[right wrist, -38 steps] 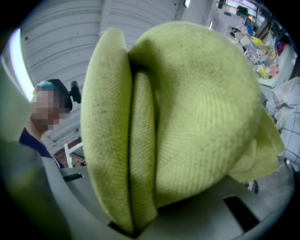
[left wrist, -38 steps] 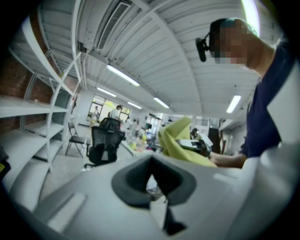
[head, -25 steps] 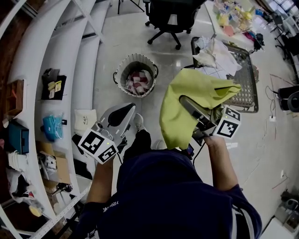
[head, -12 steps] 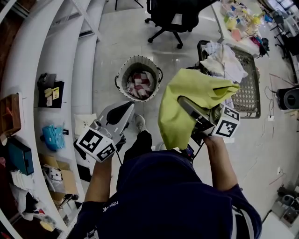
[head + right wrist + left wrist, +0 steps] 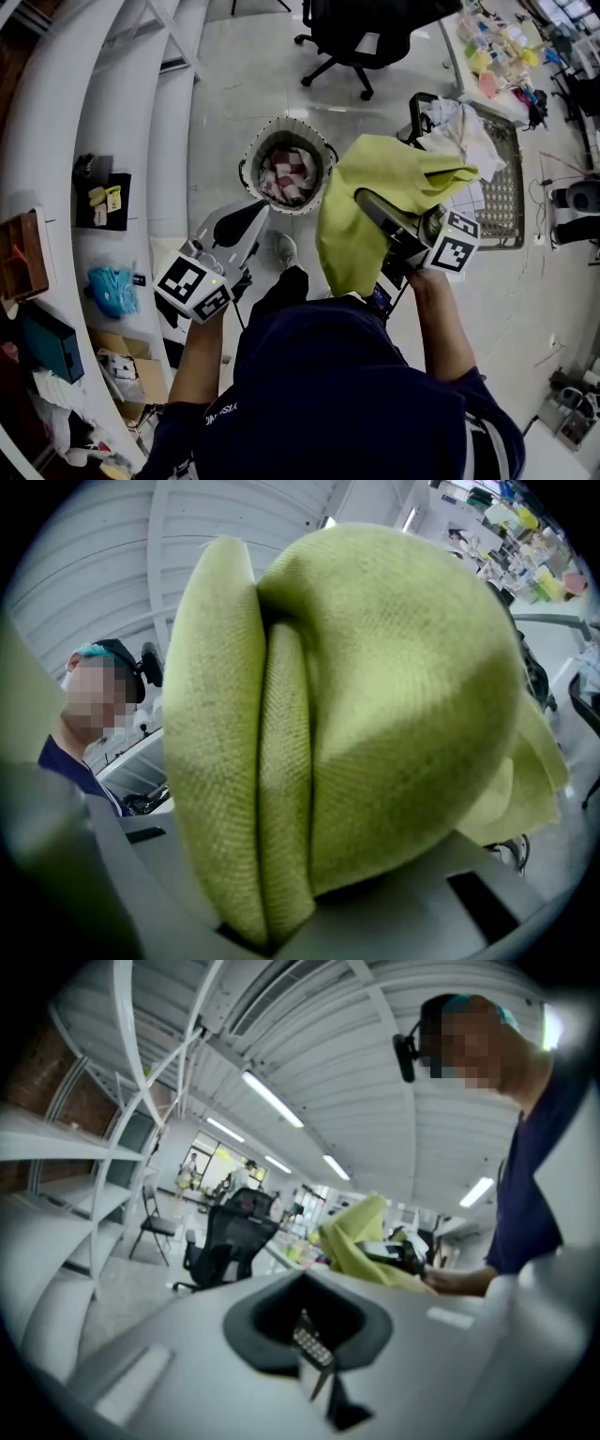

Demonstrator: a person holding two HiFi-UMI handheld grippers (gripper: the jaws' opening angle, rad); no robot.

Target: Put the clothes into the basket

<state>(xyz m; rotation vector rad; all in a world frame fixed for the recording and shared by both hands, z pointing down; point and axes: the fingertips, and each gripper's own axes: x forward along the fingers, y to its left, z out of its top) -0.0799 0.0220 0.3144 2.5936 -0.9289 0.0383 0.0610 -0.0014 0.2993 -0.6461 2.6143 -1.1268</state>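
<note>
My right gripper (image 5: 373, 204) is shut on a yellow-green cloth (image 5: 375, 211), which drapes over its jaws and hangs down. In the right gripper view the folded cloth (image 5: 347, 714) fills the picture, pinched at the bottom by the right gripper (image 5: 272, 928). My left gripper (image 5: 244, 227) is held out beside it, shut, with nothing in it; in its own view the grey jaws of the left gripper (image 5: 309, 1335) meet. The round laundry basket (image 5: 266, 137) stands on the floor just beyond both grippers, with a red-and-white checked cloth (image 5: 287, 173) inside.
A wire-mesh cart (image 5: 502, 192) at the right carries white clothes (image 5: 457, 131). White shelving (image 5: 103, 141) with small items runs along the left. A black office chair (image 5: 361, 37) stands behind the basket. The person's shoe (image 5: 284, 248) is on the floor below the basket.
The person has stepped forward: the basket and the cart have drawn nearer to both grippers. The yellow-green cloth stays in the right gripper, and the left stays shut.
</note>
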